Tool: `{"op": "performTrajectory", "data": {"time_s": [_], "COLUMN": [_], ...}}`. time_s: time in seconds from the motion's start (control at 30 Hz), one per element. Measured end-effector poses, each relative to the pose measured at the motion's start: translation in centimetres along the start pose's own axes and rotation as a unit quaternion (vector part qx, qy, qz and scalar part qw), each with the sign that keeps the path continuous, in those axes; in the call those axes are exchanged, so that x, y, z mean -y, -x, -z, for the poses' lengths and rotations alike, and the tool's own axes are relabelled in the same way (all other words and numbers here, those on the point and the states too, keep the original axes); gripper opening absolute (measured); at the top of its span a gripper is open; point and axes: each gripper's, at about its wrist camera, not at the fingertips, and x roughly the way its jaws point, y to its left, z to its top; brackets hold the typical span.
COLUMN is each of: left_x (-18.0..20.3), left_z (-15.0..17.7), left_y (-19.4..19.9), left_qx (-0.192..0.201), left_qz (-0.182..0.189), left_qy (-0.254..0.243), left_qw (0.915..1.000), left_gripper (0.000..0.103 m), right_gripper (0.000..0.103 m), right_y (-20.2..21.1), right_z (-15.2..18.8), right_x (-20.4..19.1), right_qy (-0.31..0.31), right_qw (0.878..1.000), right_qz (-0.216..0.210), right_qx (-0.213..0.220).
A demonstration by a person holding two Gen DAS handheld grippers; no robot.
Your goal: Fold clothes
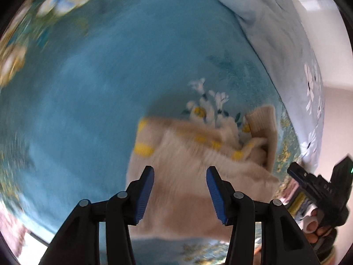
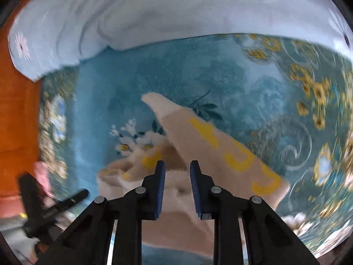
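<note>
A beige knit sweater (image 1: 187, 172) with yellow lettering lies rumpled on a blue floral blanket (image 1: 99, 88). My left gripper (image 1: 179, 172) hovers over the sweater's body, jaws wide open and empty. In the right wrist view the sweater (image 2: 183, 194) lies below my right gripper (image 2: 177, 165), which is open with nothing between its pads. One sleeve (image 2: 209, 137) with yellow letters stretches flat from the far left towards the near right. The right gripper also shows at the right edge of the left wrist view (image 1: 317, 183). Both views are motion-blurred.
A pale blue quilt (image 2: 154, 13) with white flowers is bunched along the far side of the blanket (image 2: 275, 101). An orange wooden panel (image 2: 17, 121) stands at the left. The left gripper's handle (image 2: 50, 212) shows at the lower left.
</note>
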Motion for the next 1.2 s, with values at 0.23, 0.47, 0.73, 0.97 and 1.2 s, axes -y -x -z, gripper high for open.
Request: {"op": "performTrajectory", "data": {"time_s": [0.23, 0.47, 0.73, 0.97, 1.2], "left_x": [5.4, 9.9, 14.4, 15.3, 12.1], "left_z": [-2.6, -2.4, -1.1, 0.5, -1.8], "left_y": [-3.3, -7.6, -11.8, -11.0, 1.6], "left_qx": [-0.016, -0.06, -0.108, -0.087, 0.053], "left_qz": [-0.027, -0.028, -0.044, -0.07, 0.004], "left_qy": [-0.117, -0.196, -0.238, -0.232, -0.141], "left_qw": [0.9927, 0.9783, 0.9642, 0.9663, 0.9885], "left_gripper": [0.058, 0.061, 0.061, 0.009, 0.008], "right_gripper": [0.043, 0.019, 0.01, 0.009, 0.008], "right_y": [-3.8, -5.3, 1.2, 7.4, 14.6], "right_z": [-0.9, 0.1, 3.8, 8.4, 11.7], "right_x": [-0.9, 1.8, 9.8, 15.6, 18.9], "right_qy": [0.091, 0.072, -0.027, -0.132, -0.205], "right_qw": [0.987, 0.984, 0.987, 0.98, 0.967], "right_qz": [0.13, 0.152, 0.16, 0.145, 0.105], "right_qx": [-0.034, -0.056, -0.008, 0.026, 0.114]}}
